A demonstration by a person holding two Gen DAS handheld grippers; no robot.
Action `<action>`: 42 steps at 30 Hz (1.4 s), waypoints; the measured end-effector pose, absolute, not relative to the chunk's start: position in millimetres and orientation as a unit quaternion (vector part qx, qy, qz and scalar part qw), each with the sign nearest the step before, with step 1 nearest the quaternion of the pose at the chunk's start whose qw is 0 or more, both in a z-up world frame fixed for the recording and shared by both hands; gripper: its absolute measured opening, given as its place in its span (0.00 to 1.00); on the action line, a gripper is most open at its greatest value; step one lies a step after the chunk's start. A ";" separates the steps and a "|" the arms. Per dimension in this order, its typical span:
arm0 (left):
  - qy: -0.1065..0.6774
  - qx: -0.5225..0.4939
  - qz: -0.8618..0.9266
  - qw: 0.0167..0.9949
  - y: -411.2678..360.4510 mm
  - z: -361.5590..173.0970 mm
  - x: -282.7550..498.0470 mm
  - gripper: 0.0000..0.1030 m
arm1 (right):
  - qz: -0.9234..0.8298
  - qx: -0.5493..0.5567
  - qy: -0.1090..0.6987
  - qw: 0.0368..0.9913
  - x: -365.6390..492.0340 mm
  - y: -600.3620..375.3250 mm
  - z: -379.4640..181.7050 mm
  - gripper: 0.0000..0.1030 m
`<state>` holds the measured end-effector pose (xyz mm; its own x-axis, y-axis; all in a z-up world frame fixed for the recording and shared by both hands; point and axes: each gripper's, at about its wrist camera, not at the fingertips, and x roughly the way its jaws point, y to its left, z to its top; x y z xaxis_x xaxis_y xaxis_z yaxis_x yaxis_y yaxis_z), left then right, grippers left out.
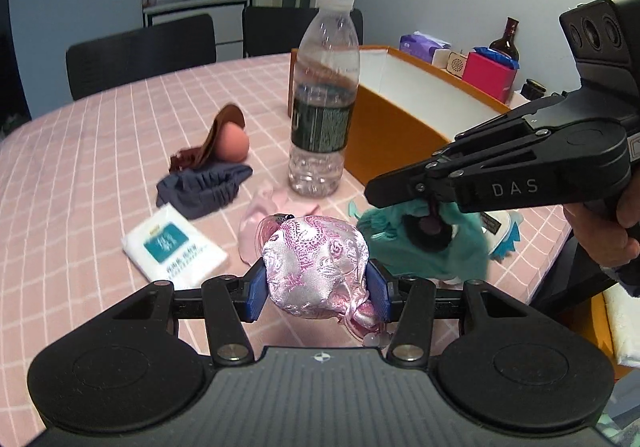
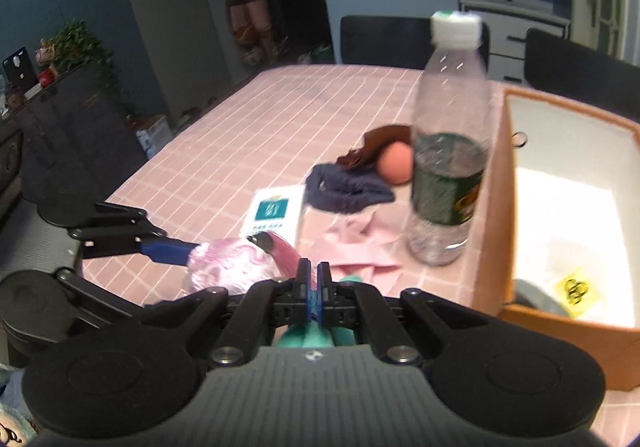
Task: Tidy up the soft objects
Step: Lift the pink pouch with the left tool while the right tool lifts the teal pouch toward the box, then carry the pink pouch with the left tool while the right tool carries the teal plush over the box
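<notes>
My left gripper (image 1: 318, 287) is shut on a pink and white brocade pouch (image 1: 316, 267), held just above the pink checked table; the pouch also shows in the right wrist view (image 2: 228, 267). My right gripper (image 2: 314, 287) is shut on a teal cloth (image 1: 420, 247), seen below its fingers (image 2: 312, 335). On the table lie a pale pink cloth (image 1: 260, 219), a dark blue scrunched cloth (image 1: 204, 187), a brown cloth (image 1: 212, 143) and an orange-pink sponge egg (image 1: 234, 143).
A clear water bottle (image 1: 324, 99) stands beside an open orange box (image 1: 404, 115) with a white inside (image 2: 568, 207). A tissue pack (image 1: 172, 247) lies at the left. Black chairs (image 1: 140, 51) stand behind the table. Boxes and a brown bottle (image 1: 506, 43) sit beyond the orange box.
</notes>
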<state>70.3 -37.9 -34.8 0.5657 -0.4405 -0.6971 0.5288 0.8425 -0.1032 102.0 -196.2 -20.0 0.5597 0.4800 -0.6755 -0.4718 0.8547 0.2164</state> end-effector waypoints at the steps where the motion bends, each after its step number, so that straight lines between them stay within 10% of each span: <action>1: 0.382 0.052 -0.277 0.880 -37.5 -38.4 69.5 0.56 | 0.273 0.003 0.388 0.880 103.0 -192.4 -21.3 0.00; 19: 0.406 0.024 -0.255 0.877 -27.3 -68.2 70.0 0.56 | 0.182 0.046 0.431 0.883 75.1 -221.4 -94.5 0.75; 30: 0.434 0.036 -0.249 0.865 -31.2 -93.8 68.8 0.56 | 0.200 0.088 0.414 0.884 79.4 -219.2 -118.2 0.73; 42: 0.434 0.043 -0.236 0.868 -32.6 -97.7 69.9 0.56 | 0.227 0.274 0.427 0.832 79.6 -255.6 -117.4 0.35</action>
<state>69.9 -32.6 -97.7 0.5116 -0.3723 -0.7744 0.4474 0.8849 -0.1298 79.6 -255.6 -117.4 0.5329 0.6108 -0.5857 -0.1437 0.7474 0.6487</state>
